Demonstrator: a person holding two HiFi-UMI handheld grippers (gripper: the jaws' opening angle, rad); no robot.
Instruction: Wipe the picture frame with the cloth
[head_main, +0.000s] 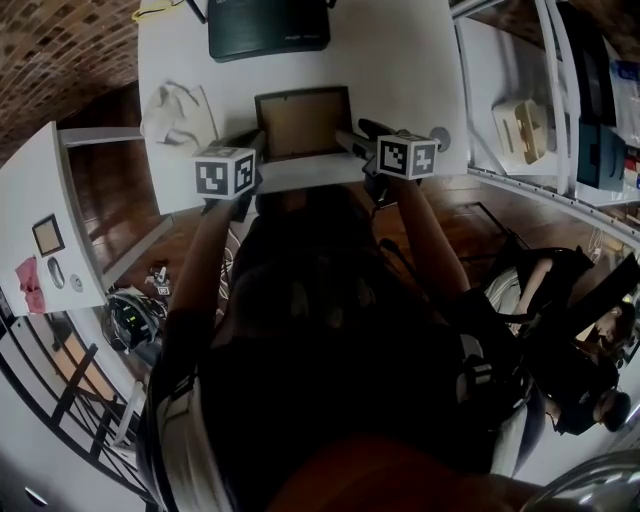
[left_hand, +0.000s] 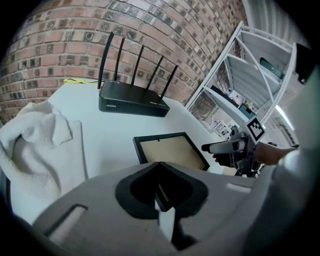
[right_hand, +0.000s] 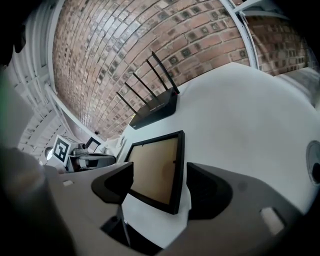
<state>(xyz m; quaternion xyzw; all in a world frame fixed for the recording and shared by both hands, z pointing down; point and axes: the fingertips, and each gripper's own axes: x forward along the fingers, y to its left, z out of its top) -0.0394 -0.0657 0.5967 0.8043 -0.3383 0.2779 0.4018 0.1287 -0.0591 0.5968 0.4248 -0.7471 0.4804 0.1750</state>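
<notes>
A black picture frame (head_main: 300, 122) with a tan face lies flat on the white table (head_main: 400, 60), near its front edge. A crumpled white cloth (head_main: 180, 112) lies to its left, also in the left gripper view (left_hand: 35, 140). My left gripper (head_main: 255, 145) hovers at the frame's near left corner, its jaws shut with nothing between them (left_hand: 158, 167). My right gripper (head_main: 362, 136) is at the frame's right side, jaws open. In the right gripper view (right_hand: 159, 172) the frame's (right_hand: 155, 167) near right corner shows between the spread jaws, and the pads do not press on it.
A black router (head_main: 268, 28) with several antennas stands at the table's back, before a brick wall. A small round disc (head_main: 441, 138) lies at the table's right edge. White shelving (head_main: 540, 100) stands to the right and a white cabinet (head_main: 50, 220) to the left.
</notes>
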